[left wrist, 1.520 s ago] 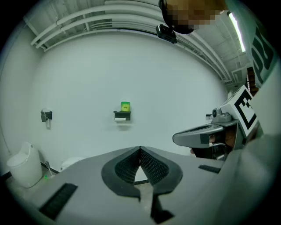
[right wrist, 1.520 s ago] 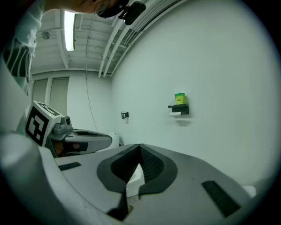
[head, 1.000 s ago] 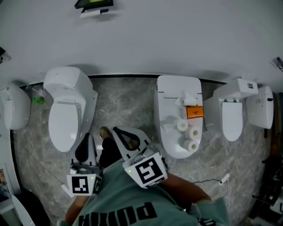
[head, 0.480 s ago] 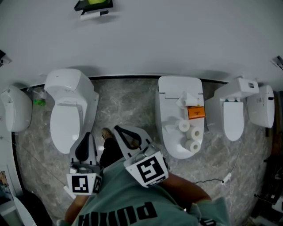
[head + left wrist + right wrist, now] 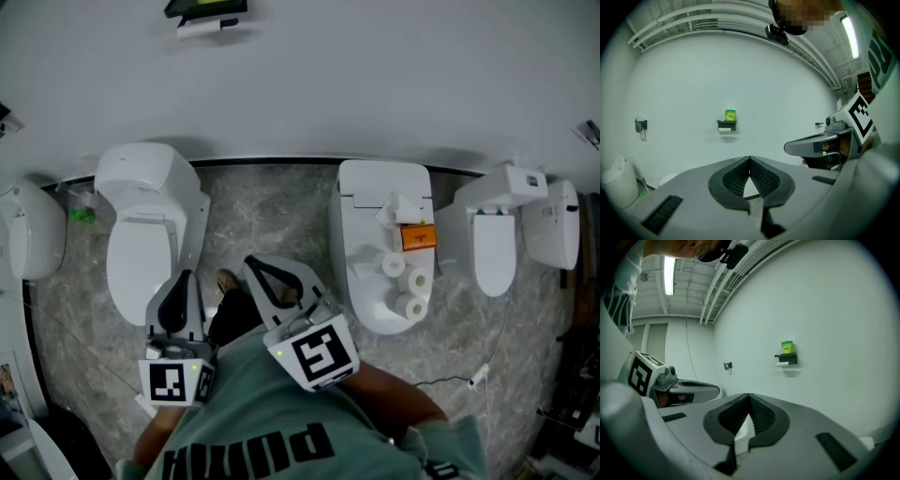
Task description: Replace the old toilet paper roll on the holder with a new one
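The left gripper point(image 5: 749, 160) and right gripper point(image 5: 749, 398) are both clenched and empty at lower centre. The black wall-mounted holder point(image 5: 206, 13) sits upper left. Three white toilet paper rolls point(image 5: 405, 281) lie on a white toilet lid point(image 5: 370, 202), right of centre.

Left gripper point(image 5: 183, 284) at 7 o'clock, right gripper point(image 5: 255, 270) at 6 o'clock; jaws pressed together, empty, aimed toward 12 o'clock.

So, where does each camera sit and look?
Head view: on the head, looking steeply down at toilets, left gripper, right gripper, green shirt.
Left gripper view: on the left gripper, along its shut jaws toward the wall holder; right gripper at right.
Right gripper view: same holder, left gripper at left.
Shared: the holder, in all three.
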{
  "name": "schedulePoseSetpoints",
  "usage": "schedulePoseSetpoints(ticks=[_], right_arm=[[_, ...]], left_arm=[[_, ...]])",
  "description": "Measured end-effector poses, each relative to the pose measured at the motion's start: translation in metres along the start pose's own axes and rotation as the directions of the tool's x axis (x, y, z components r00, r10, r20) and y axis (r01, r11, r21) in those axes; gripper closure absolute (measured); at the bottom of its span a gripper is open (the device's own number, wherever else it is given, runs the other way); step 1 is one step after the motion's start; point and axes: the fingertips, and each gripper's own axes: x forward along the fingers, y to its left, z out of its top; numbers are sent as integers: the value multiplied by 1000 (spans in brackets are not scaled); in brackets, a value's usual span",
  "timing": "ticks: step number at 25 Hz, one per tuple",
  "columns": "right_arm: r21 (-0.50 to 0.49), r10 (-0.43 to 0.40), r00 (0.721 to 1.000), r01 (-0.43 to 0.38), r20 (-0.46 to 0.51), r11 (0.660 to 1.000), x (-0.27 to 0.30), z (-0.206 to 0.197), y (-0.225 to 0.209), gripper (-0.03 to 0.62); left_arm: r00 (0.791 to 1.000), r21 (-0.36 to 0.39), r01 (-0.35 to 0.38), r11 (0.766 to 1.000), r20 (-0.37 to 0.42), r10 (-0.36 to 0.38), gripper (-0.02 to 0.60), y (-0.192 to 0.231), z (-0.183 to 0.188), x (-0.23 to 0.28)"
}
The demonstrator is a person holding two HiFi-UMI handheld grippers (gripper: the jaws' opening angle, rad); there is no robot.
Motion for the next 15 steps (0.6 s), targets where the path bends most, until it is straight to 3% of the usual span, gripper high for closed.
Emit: schedulePoseSetpoints(ticks=[15], right_arm=[[19,-78,997,79,-27,997,83,17,8,589]], left_arm=[[997,-32,83,996,7,-83,577,78,4,35]])
